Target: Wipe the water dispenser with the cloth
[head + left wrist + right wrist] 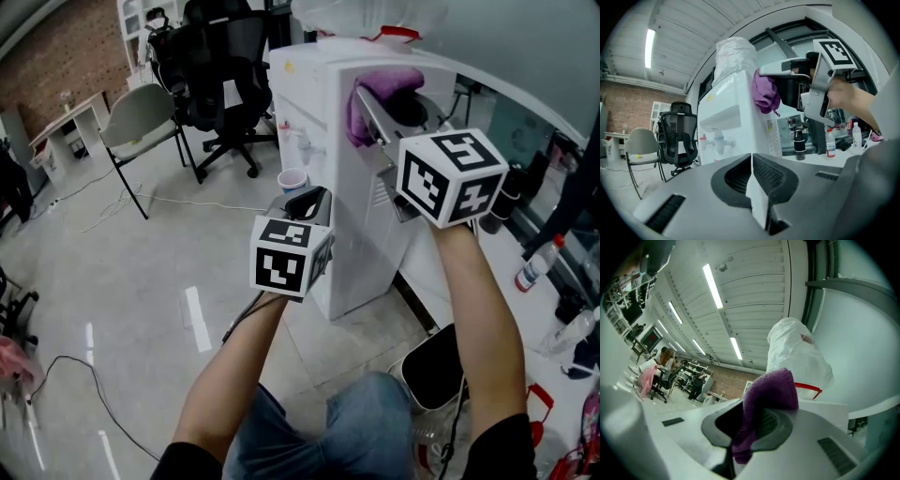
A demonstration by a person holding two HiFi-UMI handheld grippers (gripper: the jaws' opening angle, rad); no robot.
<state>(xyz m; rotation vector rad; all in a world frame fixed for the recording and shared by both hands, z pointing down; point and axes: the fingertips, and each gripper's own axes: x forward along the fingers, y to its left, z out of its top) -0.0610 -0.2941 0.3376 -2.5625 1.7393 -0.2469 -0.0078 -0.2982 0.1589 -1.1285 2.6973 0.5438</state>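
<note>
My right gripper (375, 112) clamps purple cloth (380, 94) against water dispenser (319, 141) top; left gripper (307, 202) closed, empty.

floor (122, 281) left of water dispenser (352, 225): open, loose cable (84, 375) low | front: paper cup (292, 180) below taps, office chair (225, 66) behind | top: bagged bottle (347, 17) blocks | right: bin (436, 366) at foot, bench (539, 309) near, gap narrow | upper side panel: right tool (749, 425) with cloth (384, 82) there
</note>
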